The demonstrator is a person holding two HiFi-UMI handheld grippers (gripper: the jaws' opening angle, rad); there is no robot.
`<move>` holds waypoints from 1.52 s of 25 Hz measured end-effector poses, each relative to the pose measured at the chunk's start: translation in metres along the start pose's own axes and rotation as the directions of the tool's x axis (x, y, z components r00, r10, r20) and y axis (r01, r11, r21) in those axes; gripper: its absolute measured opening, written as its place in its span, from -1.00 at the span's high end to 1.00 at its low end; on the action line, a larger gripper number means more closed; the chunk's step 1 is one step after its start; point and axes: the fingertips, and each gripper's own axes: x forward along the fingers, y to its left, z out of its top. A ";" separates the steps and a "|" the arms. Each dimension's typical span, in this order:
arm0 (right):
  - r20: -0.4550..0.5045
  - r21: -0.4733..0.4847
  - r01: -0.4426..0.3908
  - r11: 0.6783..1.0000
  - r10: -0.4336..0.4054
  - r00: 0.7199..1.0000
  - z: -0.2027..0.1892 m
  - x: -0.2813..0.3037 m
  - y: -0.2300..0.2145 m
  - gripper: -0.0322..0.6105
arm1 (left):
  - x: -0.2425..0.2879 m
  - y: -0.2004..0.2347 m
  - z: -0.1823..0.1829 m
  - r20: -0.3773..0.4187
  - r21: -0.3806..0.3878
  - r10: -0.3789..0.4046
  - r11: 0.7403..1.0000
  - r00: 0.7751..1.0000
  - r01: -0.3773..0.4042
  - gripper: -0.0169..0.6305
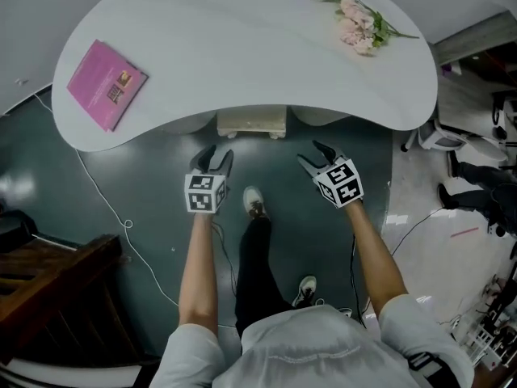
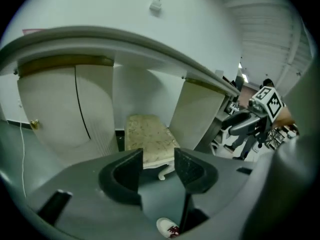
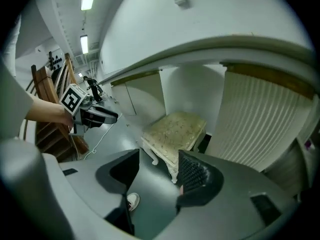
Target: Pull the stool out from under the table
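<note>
The fingers [image 2: 125, 173] of the left gripper [image 1: 216, 158] stand apart, with nothing between them but bare floor [image 1: 283, 217]. The right gripper [image 1: 317, 153] is the same: its fingers [image 3: 197, 176] are spread and empty. Both grippers hang low over the floor just short of the table's [image 1: 242, 47] curved-in near edge, side by side, with a white shoe [image 1: 254, 203] on the floor between them.

The stool [image 1: 251, 123] stands under the table. From the head view only its front edge peeks out past the rim. The gripper views show its cream seat between two table supports [image 2: 200, 114], with a gap at each side and open floor in front. Neither gripper touches it. On the tabletop a pink book [image 1: 106, 84] lies to the left and flowers [image 1: 351, 14] lie at the far right.
</note>
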 end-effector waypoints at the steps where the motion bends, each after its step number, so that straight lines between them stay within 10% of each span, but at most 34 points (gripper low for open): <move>1: 0.003 0.006 0.005 1.000 -0.005 1.000 -0.004 0.010 -0.006 0.15 | 0.012 0.007 -0.004 -0.009 0.013 0.000 1.000 1.000 0.000 0.35; 23: 0.204 -0.153 0.044 0.987 -0.013 0.979 -0.108 0.219 -0.070 -0.11 | 0.207 0.099 -0.129 -0.010 0.198 0.057 0.979 0.998 -0.054 -0.05; 38: 0.257 -0.027 0.081 0.996 -0.072 0.964 -0.133 0.245 -0.055 -0.11 | 0.208 0.093 -0.147 0.068 0.099 0.089 0.990 0.994 -0.096 0.02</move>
